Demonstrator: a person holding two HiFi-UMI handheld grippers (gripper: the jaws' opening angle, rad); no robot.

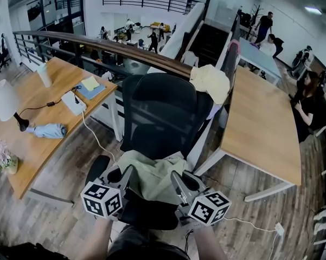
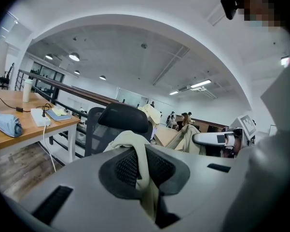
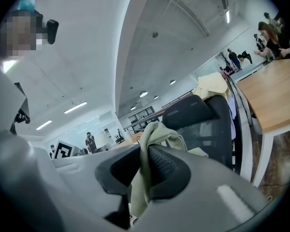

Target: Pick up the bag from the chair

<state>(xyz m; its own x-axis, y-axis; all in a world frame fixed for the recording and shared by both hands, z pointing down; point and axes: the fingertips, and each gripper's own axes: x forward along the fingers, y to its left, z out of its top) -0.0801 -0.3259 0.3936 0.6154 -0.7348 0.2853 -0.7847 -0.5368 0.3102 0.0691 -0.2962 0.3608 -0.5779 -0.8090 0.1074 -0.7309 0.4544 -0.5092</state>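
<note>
A pale green cloth bag (image 1: 152,176) lies on the seat of a black mesh office chair (image 1: 160,110) just in front of me. My left gripper (image 1: 127,173) is at the bag's left side and is shut on one of its straps (image 2: 133,146). At the bag's right side, my right gripper (image 1: 176,176) is shut on the other strap (image 3: 155,132). In each gripper view the pale fabric is pinched between the dark pads and hangs down through the jaws. The left gripper (image 2: 144,170) and the right gripper (image 3: 145,172) both point toward the chair back.
A wooden desk (image 1: 38,118) on the left carries a lamp, a folded umbrella (image 1: 46,130) and a power strip with a cable to the floor. Another wooden desk (image 1: 260,129) stands on the right, with a person (image 1: 309,99) seated beyond it. A cream cloth (image 1: 210,82) drapes by the chair's top.
</note>
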